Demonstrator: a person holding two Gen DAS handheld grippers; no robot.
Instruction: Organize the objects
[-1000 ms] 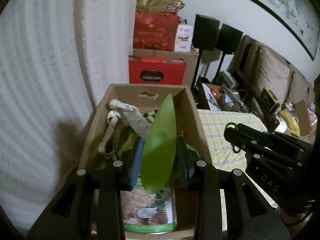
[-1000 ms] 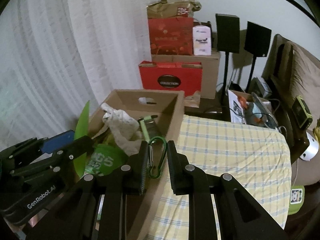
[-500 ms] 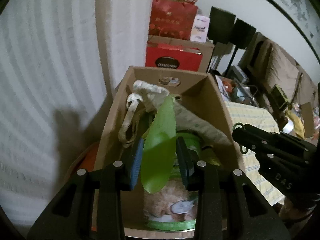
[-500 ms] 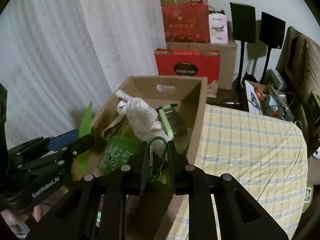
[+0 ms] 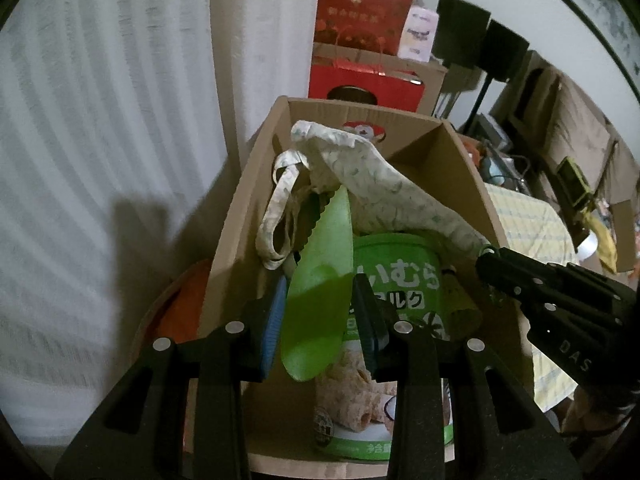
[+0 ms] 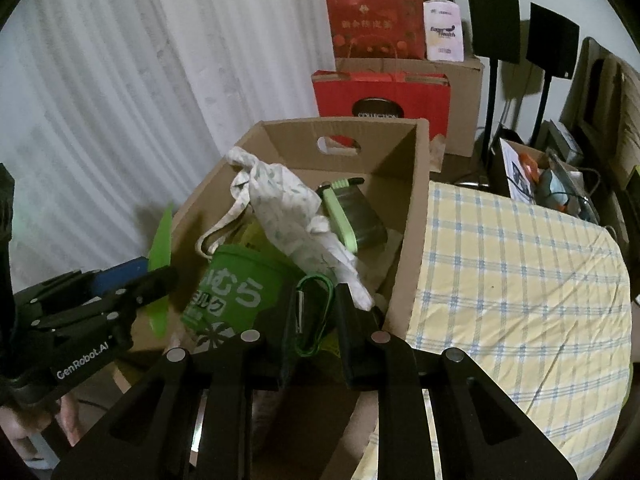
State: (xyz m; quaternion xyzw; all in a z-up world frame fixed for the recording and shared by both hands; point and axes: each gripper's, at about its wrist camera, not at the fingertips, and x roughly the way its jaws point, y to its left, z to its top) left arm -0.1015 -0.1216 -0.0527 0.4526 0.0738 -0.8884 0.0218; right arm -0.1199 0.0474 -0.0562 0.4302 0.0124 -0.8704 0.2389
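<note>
The left gripper (image 5: 320, 320) is clamping a green blade (image 5: 320, 296) at lower centre over the box (image 5: 464, 168), while the right gripper (image 6: 312, 320) is pinching a carabiner (image 6: 314, 312). Bag (image 5: 360, 176) and can (image 5: 396, 276) are already lying boxed; both held items are still waiting to go in.

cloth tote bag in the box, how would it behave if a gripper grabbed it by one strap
The cloth tote bag would probably be floppy: it lies crumpled and draped over the green canister and other items in the cardboard box. Lifted by a strap, it would likely sag and swing. It looks light, and its folds might drag neighbouring items.
</note>
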